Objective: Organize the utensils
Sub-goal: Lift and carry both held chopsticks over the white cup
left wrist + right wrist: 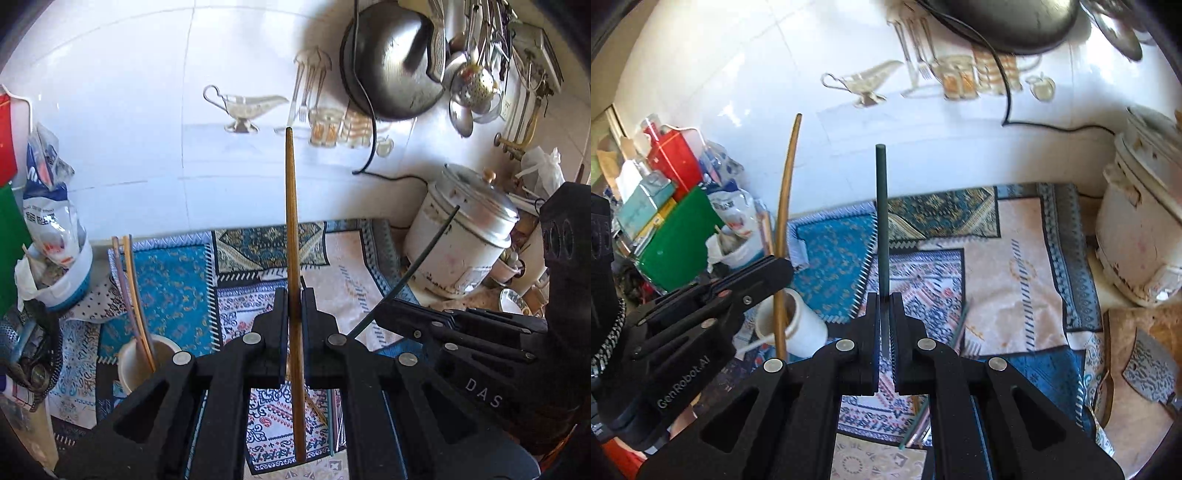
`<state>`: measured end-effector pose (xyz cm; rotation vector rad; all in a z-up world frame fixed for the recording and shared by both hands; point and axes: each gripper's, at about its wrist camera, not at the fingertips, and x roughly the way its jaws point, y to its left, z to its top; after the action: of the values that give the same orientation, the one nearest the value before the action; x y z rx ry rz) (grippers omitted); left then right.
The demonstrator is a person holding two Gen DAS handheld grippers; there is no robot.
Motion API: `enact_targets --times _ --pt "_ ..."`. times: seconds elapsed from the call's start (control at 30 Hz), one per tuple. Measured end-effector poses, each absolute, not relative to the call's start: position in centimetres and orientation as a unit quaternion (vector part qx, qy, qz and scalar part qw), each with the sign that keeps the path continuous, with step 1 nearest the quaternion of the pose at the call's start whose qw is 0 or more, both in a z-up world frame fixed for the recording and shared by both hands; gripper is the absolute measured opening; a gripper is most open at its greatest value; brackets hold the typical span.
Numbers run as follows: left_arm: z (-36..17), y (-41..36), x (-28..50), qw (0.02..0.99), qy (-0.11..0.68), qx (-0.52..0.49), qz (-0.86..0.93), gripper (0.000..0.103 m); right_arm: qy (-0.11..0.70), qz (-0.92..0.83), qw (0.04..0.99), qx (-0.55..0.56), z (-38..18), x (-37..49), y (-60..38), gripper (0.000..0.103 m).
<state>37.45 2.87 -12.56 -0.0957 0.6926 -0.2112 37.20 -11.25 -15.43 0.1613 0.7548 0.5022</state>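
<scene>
White-tiled kitchen wall behind a bench under a patterned blue cloth [173, 280]. Left gripper [294, 317] pinches a brown wooden chopstick [291, 229]; right gripper [885, 325] pinches a dark green chopstick [882, 221]. Both light, stiff, slippery: grip mid-shaft. White cup [809, 328] near left.

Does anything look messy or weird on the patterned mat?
Yes. A dark green chopstick and a thin brown stick lie loose on the patterned mat, while two chopsticks already stand in the white cup.
</scene>
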Motion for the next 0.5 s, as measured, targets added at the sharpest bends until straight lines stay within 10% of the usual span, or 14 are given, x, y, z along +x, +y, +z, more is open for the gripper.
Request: enact_targets --times 0.5 --pt "-7.9 11.2 38.4 0.954 0.276 -0.104 -0.053 0.005 0.307 0.293 0.903 0.064 -10.1 37.4 -6.6 0.005"
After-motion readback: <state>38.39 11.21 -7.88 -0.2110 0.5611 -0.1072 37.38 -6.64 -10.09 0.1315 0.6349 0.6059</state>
